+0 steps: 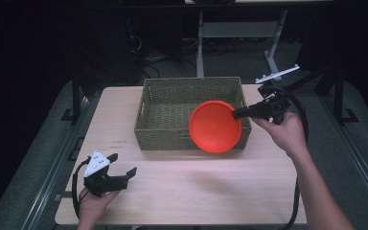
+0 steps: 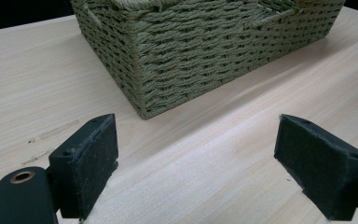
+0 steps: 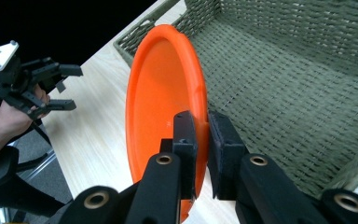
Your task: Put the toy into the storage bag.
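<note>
**Orange plate held on edge over the basket's near right corner**

While the right gripper (image 1: 235,113) pinches the rim of an orange plate (image 1: 215,126) between its two black jaws, the plate stands tilted on edge over the near right corner of a woven green basket (image 1: 163,103). In the right gripper view the jaws are closed tight on the plate's rim (image 3: 168,100), with the basket's woven floor (image 3: 284,93) to the right of it. The basket sits at the far middle of the light wooden table (image 1: 191,191). The left gripper (image 1: 124,165) rests at the near left of the table, well apart from the basket, held in the person's left hand (image 1: 93,201). Its jaws stand wide apart with nothing between them, pointed toward the basket's near corner (image 2: 142,107).
</note>
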### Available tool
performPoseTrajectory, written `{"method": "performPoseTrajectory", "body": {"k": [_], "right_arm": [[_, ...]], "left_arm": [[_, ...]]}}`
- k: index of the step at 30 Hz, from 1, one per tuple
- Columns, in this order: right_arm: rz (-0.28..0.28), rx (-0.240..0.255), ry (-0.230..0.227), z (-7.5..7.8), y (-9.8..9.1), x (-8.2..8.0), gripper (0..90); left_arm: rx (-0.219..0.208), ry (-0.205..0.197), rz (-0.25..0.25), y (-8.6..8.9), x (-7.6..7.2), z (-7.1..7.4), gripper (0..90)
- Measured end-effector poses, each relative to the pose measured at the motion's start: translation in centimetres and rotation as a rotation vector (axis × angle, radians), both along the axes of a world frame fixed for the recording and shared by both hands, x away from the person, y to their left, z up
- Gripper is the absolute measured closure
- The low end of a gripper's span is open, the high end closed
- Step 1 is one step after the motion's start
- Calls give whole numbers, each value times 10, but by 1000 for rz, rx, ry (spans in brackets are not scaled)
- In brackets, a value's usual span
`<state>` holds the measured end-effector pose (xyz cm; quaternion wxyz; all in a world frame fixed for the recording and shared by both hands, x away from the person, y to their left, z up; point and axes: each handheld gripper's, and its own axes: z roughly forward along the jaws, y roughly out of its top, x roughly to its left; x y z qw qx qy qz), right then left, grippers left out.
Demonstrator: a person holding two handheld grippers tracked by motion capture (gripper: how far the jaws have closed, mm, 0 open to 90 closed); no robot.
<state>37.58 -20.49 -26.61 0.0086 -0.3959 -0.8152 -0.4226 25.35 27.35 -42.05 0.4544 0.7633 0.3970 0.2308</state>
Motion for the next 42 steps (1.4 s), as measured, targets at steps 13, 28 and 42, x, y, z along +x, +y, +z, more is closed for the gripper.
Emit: {"method": "performPoseTrajectory", "body": {"k": [13, 28, 42], "right_arm": [[-25, 0, -5, 12, 9, 31, 821], [-56, -13, 3, 14, 13, 59, 821], [-116, -16, 19, 6, 12, 86, 821]], "left_arm": [[-3, 1, 1, 0, 0, 0, 130], [1, 0, -4, -1, 1, 0, 130], [6, 0, -13, -3, 1, 0, 130]]}}
